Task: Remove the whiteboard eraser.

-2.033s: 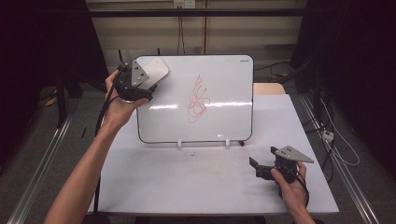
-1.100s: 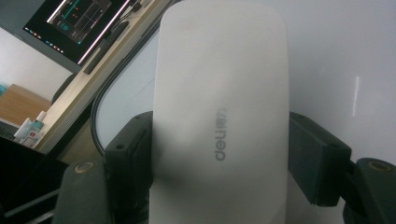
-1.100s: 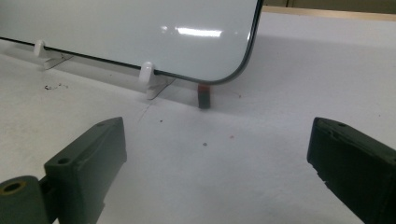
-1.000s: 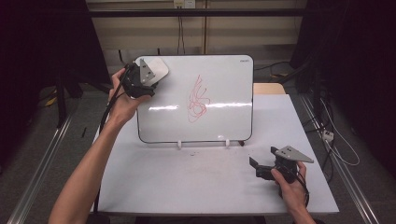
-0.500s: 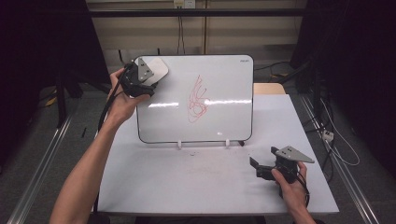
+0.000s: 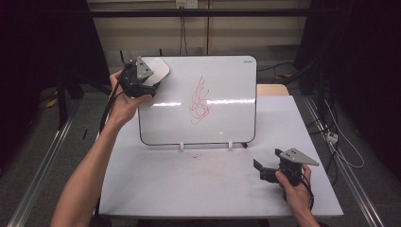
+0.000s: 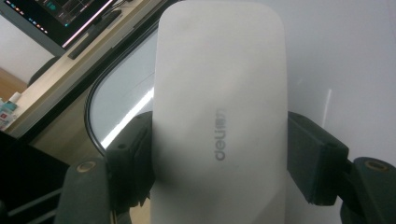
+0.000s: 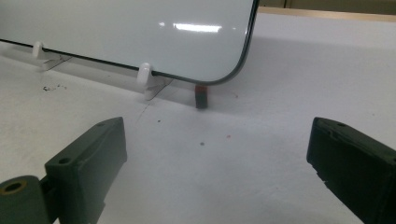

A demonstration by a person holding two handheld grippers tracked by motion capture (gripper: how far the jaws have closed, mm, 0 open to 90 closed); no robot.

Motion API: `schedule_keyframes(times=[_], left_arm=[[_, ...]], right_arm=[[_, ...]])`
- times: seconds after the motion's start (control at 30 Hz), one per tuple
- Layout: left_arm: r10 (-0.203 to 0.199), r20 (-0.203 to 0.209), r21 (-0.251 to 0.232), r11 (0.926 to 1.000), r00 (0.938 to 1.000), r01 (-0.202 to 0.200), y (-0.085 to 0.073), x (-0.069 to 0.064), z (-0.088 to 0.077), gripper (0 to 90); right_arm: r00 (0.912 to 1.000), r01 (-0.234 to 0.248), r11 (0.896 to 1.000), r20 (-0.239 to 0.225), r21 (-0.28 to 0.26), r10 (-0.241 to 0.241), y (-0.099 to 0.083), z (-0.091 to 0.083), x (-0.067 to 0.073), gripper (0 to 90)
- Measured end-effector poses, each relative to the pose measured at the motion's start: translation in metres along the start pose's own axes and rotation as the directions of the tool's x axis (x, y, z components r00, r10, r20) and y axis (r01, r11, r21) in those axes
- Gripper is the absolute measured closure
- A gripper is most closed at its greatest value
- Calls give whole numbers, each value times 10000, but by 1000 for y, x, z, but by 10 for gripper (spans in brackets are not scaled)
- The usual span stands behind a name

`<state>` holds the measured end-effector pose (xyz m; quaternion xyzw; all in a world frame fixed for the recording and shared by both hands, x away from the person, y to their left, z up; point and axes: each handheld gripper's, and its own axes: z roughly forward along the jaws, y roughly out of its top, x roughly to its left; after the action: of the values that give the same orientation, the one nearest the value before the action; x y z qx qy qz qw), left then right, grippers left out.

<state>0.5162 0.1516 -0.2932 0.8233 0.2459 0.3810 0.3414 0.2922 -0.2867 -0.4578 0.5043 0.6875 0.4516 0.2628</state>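
Almost nothing has moved since the earlier frames: the left gripper (image 6: 152, 78) stays at the upper left corner of the whiteboard (image 6: 222, 118), clamped on the white eraser (image 7: 219, 116). Its red scribble (image 6: 199, 100) looks unwiped, so erasing is still left. The right gripper (image 6: 265, 171) rests wide open and empty on the table (image 6: 189, 184).

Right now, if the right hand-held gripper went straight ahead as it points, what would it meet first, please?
Probably the whiteboard's lower edge near its white clip; the table between looks free, though depth is unclear.
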Motion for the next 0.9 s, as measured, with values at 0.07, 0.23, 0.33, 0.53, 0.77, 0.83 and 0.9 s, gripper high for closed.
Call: schedule_keyframes(times=[0.07,0.23,0.33,0.53,0.77,0.83,0.9], left_arm=[[-134,48,-24,9999,9999,134,-1,1,0,311],[-699,363,-286,9971,9969,709,-3,3,-4,312],[-645,383,-424,9969,9972,661,-3,2,-8,311],[-903,481,-936,9911,9948,945,0,-2,-18,311],[-1314,348,-1304,9822,9907,1349,-2,-9,-27,311],[-1374,400,-1357,9806,9897,1416,-4,-11,-30,311],[-1420,417,-1380,9795,9890,1465,-6,-13,-34,311]], right_arm=[[10000,0,10000,-13,4,0,0,0,0,46],[10000,12,10000,-1,-15,-12,0,0,-1,46],[10000,-5,10000,-26,-6,5,0,0,-1,46],[10000,-49,10000,-15,-28,48,0,0,0,46],[10000,-87,9999,19,-61,87,2,0,2,45],[10000,-87,10000,15,-18,87,2,1,3,46],[10000,-28,10000,13,-19,28,3,2,4,46]])
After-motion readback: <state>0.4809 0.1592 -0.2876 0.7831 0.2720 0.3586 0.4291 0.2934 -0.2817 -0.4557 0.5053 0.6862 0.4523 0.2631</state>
